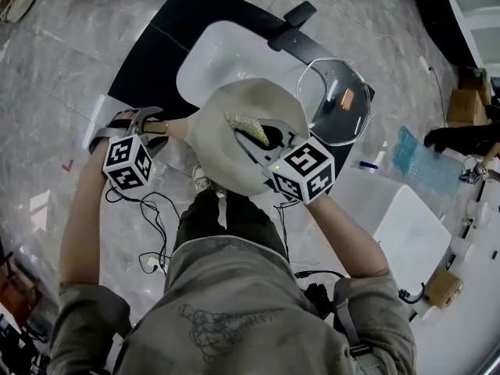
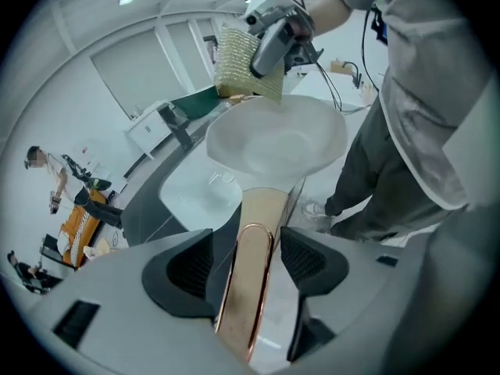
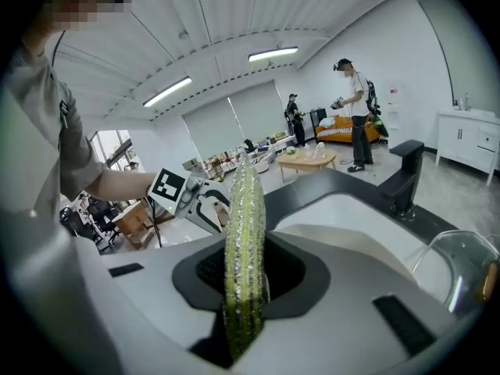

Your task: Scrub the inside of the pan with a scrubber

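Observation:
A cream pan (image 1: 223, 143) hangs tilted over the near edge of the white sink (image 1: 211, 53). Its tan, copper-rimmed handle (image 2: 250, 256) runs between the jaws of my left gripper (image 2: 248, 268). The dark pads (image 2: 187, 272) stand a little off the handle on both sides, so this gripper is open. My right gripper (image 1: 262, 135) is shut on a green-gold scrubber (image 3: 244, 248), held upright. In the left gripper view the scrubber (image 2: 246, 65) hovers over the far rim of the pan bowl (image 2: 277, 143), clear of its inside. The left gripper (image 1: 168, 123) sits at the pan's left.
A black faucet (image 1: 289, 23) stands behind the sink on the dark counter (image 1: 156, 61). A glass lid (image 1: 336, 100) lies right of the basin. Cables (image 1: 152, 209) trail on the marble floor. People stand in the room (image 3: 355, 116) beyond the counter.

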### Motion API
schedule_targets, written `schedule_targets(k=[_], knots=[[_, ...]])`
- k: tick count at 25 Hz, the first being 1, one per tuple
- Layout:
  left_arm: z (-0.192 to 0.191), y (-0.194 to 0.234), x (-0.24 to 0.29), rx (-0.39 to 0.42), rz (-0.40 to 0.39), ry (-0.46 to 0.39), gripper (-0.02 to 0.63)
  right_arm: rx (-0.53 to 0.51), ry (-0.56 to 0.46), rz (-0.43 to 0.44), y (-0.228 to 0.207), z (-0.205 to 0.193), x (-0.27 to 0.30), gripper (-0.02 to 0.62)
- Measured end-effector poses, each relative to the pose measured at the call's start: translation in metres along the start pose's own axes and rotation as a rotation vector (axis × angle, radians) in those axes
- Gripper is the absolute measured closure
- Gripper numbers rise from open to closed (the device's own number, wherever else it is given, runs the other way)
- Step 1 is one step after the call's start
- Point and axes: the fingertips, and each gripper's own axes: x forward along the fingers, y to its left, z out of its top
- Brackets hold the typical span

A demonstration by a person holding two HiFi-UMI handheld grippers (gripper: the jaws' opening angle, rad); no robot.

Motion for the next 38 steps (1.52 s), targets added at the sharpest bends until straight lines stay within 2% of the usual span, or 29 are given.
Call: schedule_targets(k=[4,9,14,19,25,29,34,38], knots=[[0.008,0.015,-0.034,-0.126,0.041,-0.084,0.35,-0.021,-0.078,-0.048,0.0,0.03,-0.014,0.522],[0.04,0.039,-0.092,-0.255,0.144,-0.259,0.35,-0.081,-0.186,-0.11,0.007,0.075,-0.038,0.522],[0.092,0.057,-0.149,-0.32,0.216,-0.469,0.351,-0.146,-0.295,-0.164,0.015,0.123,-0.068,0.522],[0.139,0.075,-0.203,-0.353,0.303,-0.645,0.367,-0.212,-0.406,-0.218,0.026,0.165,-0.103,0.522],[0.177,0.091,-0.25,-0.399,0.424,-0.763,0.468,-0.239,-0.535,-0.257,0.041,0.201,-0.144,0.522],[0.201,0.09,-0.276,-0.427,0.463,-0.864,0.531,-0.254,-0.614,-0.29,0.049,0.217,-0.17,0.522],[0.218,0.087,-0.294,-0.448,0.52,-0.92,0.563,-0.275,-0.706,-0.351,0.058,0.229,-0.204,0.522],[0.229,0.084,-0.296,-0.457,0.548,-0.953,0.572,-0.305,-0.735,-0.386,0.065,0.231,-0.22,0.522]])
